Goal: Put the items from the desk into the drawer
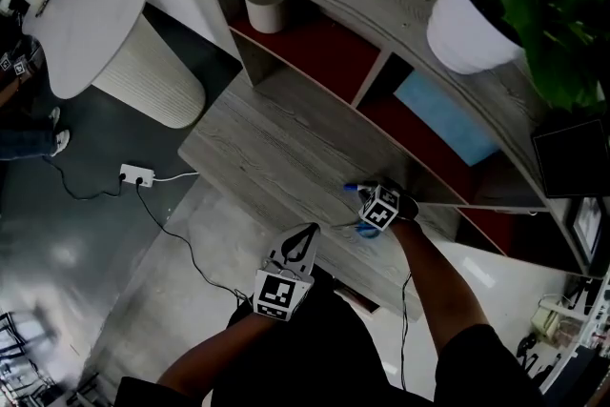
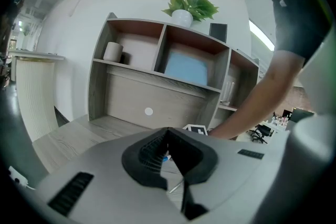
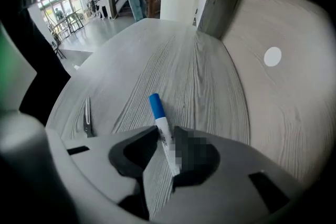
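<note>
On the grey desk (image 3: 205, 71), a blue-capped marker (image 3: 161, 126) lies between the parted jaws of the right gripper (image 3: 165, 135), close against one of them. The left gripper (image 2: 168, 131) hangs near the desk's front edge, its jaw tips together and empty.

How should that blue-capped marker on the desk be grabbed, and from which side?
Take the marker mid-barrel, from above, jaws across it: it lies flat on the desk, long and thin. The right gripper straddles it, jaws open.
</note>
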A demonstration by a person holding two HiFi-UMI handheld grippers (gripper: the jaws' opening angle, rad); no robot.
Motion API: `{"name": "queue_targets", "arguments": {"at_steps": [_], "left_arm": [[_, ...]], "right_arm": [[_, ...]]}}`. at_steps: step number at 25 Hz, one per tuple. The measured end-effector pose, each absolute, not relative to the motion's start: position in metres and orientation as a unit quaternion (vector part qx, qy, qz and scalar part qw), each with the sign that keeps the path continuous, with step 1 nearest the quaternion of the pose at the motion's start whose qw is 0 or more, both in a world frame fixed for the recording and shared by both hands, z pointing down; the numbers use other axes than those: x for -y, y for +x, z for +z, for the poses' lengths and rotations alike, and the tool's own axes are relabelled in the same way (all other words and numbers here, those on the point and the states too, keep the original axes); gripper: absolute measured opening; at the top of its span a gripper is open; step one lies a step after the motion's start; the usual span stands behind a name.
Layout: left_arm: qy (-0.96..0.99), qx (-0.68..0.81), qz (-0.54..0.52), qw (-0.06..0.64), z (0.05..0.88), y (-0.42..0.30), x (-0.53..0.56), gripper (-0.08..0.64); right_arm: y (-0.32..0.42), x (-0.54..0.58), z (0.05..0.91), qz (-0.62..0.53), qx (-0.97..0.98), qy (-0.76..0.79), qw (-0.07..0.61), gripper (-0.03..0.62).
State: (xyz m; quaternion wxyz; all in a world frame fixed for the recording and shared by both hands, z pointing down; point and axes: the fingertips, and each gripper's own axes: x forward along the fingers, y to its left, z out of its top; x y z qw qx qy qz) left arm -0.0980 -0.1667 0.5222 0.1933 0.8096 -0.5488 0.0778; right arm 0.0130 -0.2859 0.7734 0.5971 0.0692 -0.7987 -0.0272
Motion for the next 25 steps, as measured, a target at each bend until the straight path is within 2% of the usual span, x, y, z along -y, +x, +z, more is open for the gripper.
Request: {"name": "queue_targets", "arguments": {"at_steps": [6,25], "left_arm": [[0.804,0.556,0.078,0.195,0.520,-0.107,0.162,0.014],[0.813,0.543,0.043,0.205,0.508,-0.126,0.093,0.013]], "right_arm": [[0.017,0.278,0.775,-0.060,0.790,0.074,0.606,0.077],[0.004,0.161,0.719,-0.058,0.797,0.120,0.589,0.078]]}}
